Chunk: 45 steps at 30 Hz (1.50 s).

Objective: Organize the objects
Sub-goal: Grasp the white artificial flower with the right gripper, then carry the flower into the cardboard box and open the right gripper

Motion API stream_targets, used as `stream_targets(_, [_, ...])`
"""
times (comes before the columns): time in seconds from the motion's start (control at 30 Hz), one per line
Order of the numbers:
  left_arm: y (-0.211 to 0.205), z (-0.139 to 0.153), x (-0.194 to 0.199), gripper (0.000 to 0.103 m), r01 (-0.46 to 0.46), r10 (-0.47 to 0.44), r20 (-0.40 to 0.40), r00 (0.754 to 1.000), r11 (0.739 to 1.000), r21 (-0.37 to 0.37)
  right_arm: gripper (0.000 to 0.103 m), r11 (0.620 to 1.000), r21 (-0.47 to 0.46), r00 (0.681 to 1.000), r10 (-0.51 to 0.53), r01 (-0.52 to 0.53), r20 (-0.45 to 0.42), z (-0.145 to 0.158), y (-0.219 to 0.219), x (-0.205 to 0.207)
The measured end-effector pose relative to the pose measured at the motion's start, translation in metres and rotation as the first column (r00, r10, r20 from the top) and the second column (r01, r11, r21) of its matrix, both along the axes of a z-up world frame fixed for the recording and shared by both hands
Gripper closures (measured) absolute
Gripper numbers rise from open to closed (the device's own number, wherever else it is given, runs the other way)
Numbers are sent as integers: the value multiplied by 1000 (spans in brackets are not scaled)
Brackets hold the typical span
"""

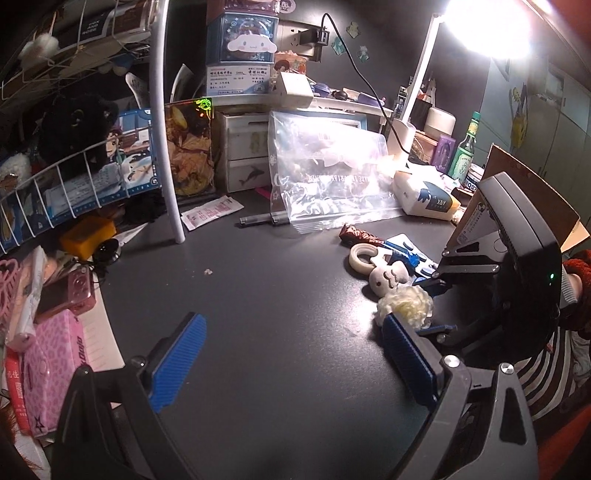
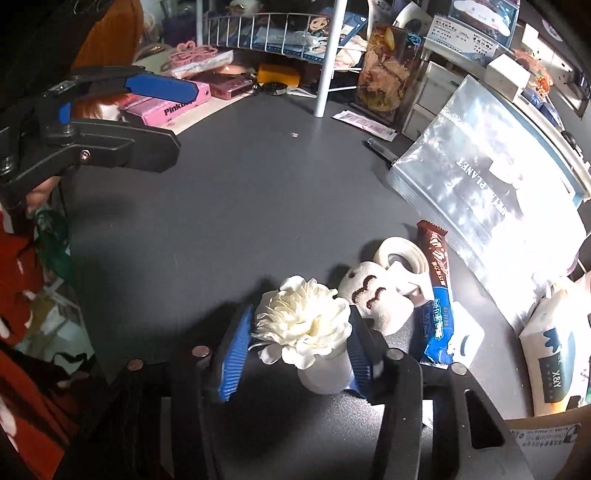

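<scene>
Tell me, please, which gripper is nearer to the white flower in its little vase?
Right. The right gripper has the white flower and its small vase between its blue pads. The left gripper stands open over bare desk, off to the flower's side, with nothing between its fingers.

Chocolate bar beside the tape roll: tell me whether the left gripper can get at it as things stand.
Probably not directly. The left gripper is open over bare desk, while the right gripper, the white flower and the marshmallow toy lie between it and the chocolate bar.

Dark grey desk (image 1: pixel 280 295), dark wall (image 1: pixel 388 48), glaring desk lamp (image 1: pixel 487 29), white wire rack (image 1: pixel 66 184)
</scene>
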<state>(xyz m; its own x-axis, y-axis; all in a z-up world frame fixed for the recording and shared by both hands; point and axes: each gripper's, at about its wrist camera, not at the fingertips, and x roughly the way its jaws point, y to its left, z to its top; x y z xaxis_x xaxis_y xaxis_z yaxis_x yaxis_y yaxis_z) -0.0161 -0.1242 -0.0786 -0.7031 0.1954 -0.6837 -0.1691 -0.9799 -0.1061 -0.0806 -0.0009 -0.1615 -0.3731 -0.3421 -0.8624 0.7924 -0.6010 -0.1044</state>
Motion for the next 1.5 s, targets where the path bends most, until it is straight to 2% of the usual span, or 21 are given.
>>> stream_targets(0.07, [3, 0, -1, 8, 9, -9, 5, 1000, 1000, 4, 76, 1000, -7, 1000, -2, 2, 21, 0, 0, -3])
stream_targets(0.27, [17, 5, -3, 8, 70, -71, 20, 997, 996, 52, 76, 999, -40, 1000, -1, 2, 24, 6, 0, 0])
stream_targets(0.4, [31, 16, -2, 8, 157, -164, 31, 986, 977, 146, 76, 995, -99, 1000, 11, -8, 26, 21, 1, 9])
stream_targets(0.47, [40, 24, -3, 13, 177, -190, 51, 980, 964, 198, 76, 991, -129, 1000, 21, -19, 15, 33, 2, 18])
stream_targets(0.53, [49, 34, -1, 27, 211, -228, 50, 972, 951, 227, 76, 986, -162, 999, 34, -33, 4, 48, 4, 28])
stream_targets(0.57, [54, 40, 1, 30, 230, -247, 46, 968, 945, 233, 76, 984, -176, 999, 40, -40, -4, 55, 5, 34])
stream_targets(0.67, [73, 60, 6, 39, 268, -282, 34, 959, 939, 217, 76, 978, -203, 998, 45, -53, -46, 76, 10, 50])
stream_targets(0.83, [100, 89, 9, 65, 317, -331, 20, 943, 918, 237, 76, 970, -239, 994, 21, -47, -110, 109, 29, 68])
stream_targets(0.87, [108, 96, 8, 67, 329, -342, 17, 940, 915, 232, 76, 969, -241, 992, 17, -47, -126, 115, 34, 72])
stream_targets(1.03, [150, 127, 0, 71, 379, -384, -1, 923, 911, 165, 76, 966, -258, 983, -54, 7, -174, 142, 64, 78])
stream_targets(1.23, [208, 163, -28, 71, 468, -471, -6, 882, 876, 113, 76, 948, -304, 968, -159, 94, -196, 175, 120, 74])
stream_targets(1.33, [235, 170, -45, 71, 509, -512, 13, 859, 856, 94, 76, 937, -317, 958, -213, 146, -190, 187, 148, 67])
stream_targets(1.43, [259, 170, -68, 71, 543, -551, 69, 831, 833, 108, 76, 928, -309, 949, -266, 206, -167, 194, 177, 54])
stream_targets(1.5, [273, 167, -81, 71, 551, -560, 99, 823, 828, 103, 76, 924, -298, 948, -289, 240, -134, 195, 190, 45])
